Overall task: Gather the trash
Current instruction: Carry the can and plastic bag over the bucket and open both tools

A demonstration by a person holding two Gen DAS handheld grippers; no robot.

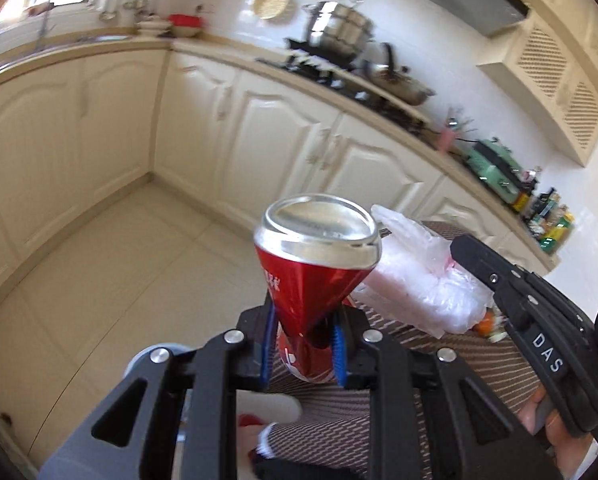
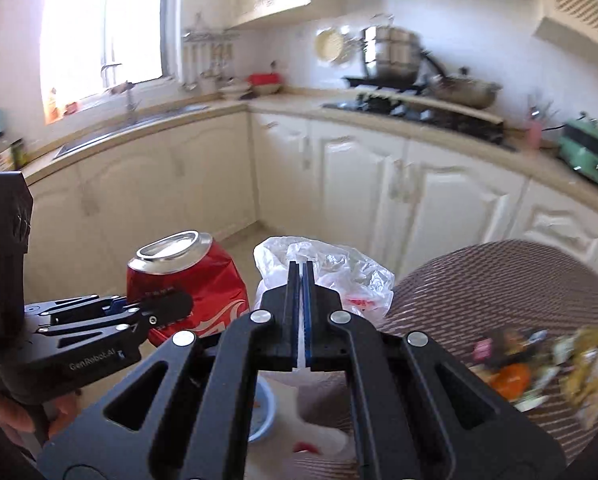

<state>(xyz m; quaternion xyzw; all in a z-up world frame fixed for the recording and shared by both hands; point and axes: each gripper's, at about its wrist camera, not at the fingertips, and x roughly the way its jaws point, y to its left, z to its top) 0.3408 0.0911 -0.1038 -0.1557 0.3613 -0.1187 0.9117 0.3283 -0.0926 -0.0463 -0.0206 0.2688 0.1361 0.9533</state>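
The left gripper [image 1: 303,340] pinches a crushed red cola can [image 1: 315,264] beside the woven-mat table [image 2: 499,280]; the right gripper [image 2: 301,280] clamps a crumpled plastic bag [image 2: 339,268]. Both seem mid-carry, so next likely comes finding a bin.

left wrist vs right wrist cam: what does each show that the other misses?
Left wrist only: the left gripper pinching the crushed red can flat at its middle, and bottles at the counter's far end.
Right wrist only: the window, the sink, and the right gripper shut on the plastic bag.
Both: can, bag, stove pots, green appliance, scraps on the woven table.
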